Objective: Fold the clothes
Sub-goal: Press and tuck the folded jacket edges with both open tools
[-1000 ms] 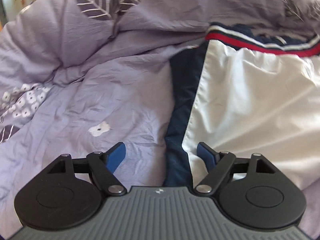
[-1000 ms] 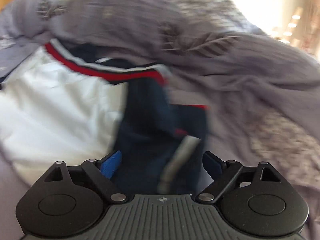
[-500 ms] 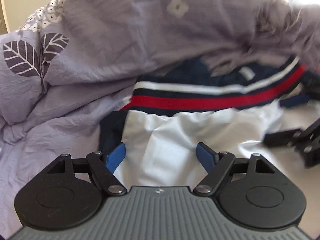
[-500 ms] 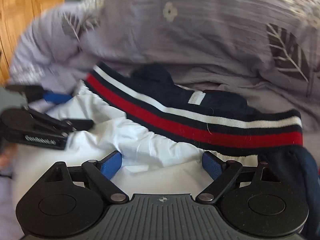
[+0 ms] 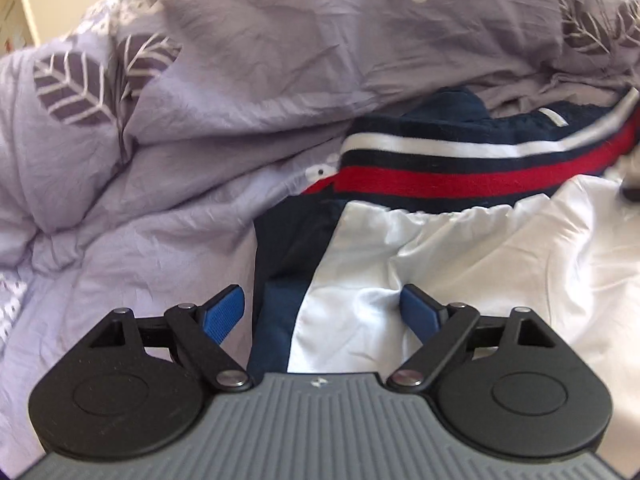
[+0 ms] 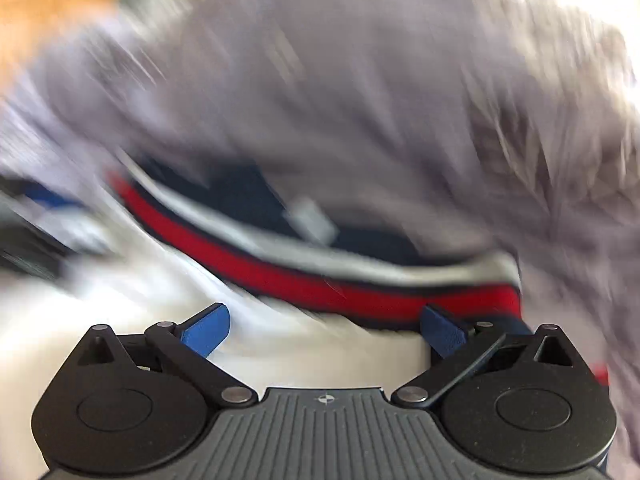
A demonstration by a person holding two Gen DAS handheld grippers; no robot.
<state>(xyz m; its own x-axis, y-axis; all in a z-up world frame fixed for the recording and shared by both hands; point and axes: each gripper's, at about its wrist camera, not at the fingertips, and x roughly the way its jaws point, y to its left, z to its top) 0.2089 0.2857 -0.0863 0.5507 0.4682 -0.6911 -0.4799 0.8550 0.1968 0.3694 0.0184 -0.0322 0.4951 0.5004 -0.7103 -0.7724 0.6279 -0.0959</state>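
Nearest in the left wrist view, the left gripper (image 5: 322,312) stands with its blue pads (image 5: 222,314) spread apart and nothing pinched; its jaws have just been opening, and the seam where the garment (image 5: 460,264) turns from white to navy lies loose between them. In the blurred right wrist view, the right gripper (image 6: 324,332) is likewise released, jaws just opened wide over the white cloth. Farther off, the garment's striped band (image 5: 440,168) of red, navy and white runs across. Beyond it, and to the left, lies a rumpled lilac duvet (image 5: 168,152) printed with leaves and flowers.
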